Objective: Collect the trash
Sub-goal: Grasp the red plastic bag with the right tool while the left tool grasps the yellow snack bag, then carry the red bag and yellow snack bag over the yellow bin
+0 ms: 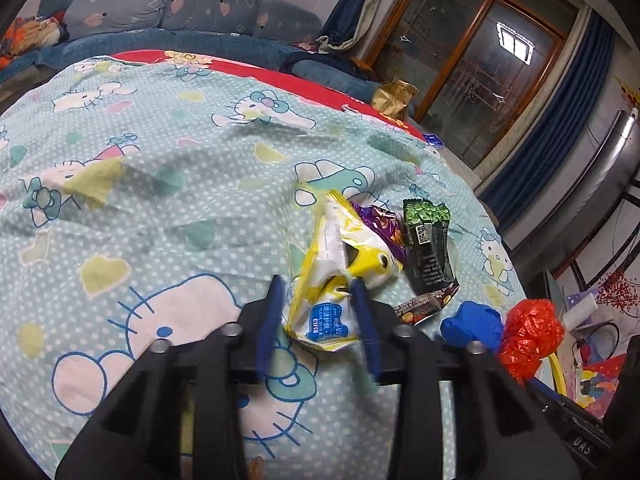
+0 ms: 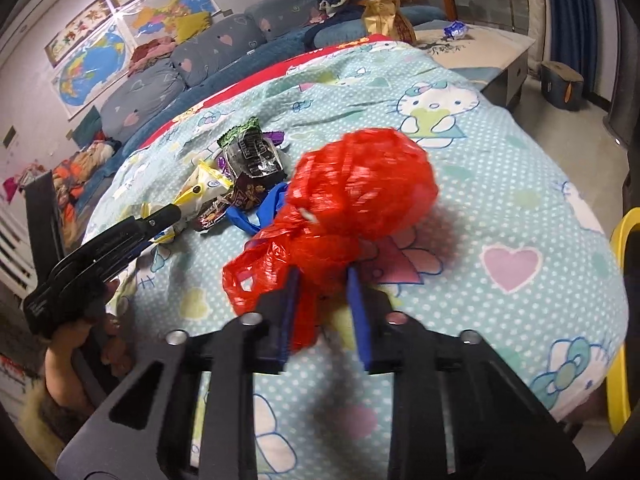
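Observation:
A yellow-and-white wipes packet [image 1: 336,276] lies on the Hello Kitty cloth [image 1: 160,184]. My left gripper [image 1: 318,288] is open, its blue fingers either side of the packet's near end. Behind it lie a purple wrapper [image 1: 380,220], a black-green snack wrapper [image 1: 428,248] and a brown wrapper [image 1: 424,306]. A blue bag [image 1: 472,324] sits at the right. My right gripper [image 2: 324,276] has its fingers around the tail of a red plastic bag [image 2: 360,184], which hangs crumpled between them. The red bag also shows in the left wrist view [image 1: 528,332]. The left gripper shows in the right wrist view [image 2: 160,216].
A gold bag [image 1: 394,98] stands at the cloth's far edge. A blue wrapper [image 2: 455,30] lies on a low side table [image 2: 480,52]. A blue sofa with cushions [image 1: 160,12] runs behind. A yellow chair frame [image 2: 620,320] stands at the right.

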Motion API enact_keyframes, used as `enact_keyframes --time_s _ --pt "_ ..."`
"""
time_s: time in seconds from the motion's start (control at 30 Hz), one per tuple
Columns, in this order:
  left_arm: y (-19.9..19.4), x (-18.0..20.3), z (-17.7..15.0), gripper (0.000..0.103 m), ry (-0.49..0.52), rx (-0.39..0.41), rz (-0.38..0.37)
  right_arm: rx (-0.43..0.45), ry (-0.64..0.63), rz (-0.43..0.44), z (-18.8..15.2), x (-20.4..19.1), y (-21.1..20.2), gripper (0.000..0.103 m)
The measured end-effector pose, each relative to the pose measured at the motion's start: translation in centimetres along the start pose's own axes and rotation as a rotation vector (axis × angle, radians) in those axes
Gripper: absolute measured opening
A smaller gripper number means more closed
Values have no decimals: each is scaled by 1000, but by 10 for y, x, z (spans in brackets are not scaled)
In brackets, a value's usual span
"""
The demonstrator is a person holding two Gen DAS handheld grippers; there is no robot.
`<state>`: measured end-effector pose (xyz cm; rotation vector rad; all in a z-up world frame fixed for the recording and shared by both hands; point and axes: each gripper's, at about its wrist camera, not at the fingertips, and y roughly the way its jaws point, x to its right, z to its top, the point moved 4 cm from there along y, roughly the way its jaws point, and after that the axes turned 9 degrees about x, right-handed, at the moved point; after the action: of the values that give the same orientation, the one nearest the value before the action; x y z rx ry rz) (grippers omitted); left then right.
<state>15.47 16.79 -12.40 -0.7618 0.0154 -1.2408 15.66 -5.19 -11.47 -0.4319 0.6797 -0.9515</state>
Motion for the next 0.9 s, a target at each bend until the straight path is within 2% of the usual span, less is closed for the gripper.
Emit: enact_keyframes --time_s 0.53,0.9 --pt "-49 28 19 28 52 133 -71 91 -76 13 17 5 -40 12" --pt "-73 67 23 28 102 167 -163 132 -77 0 24 15 -58 12"
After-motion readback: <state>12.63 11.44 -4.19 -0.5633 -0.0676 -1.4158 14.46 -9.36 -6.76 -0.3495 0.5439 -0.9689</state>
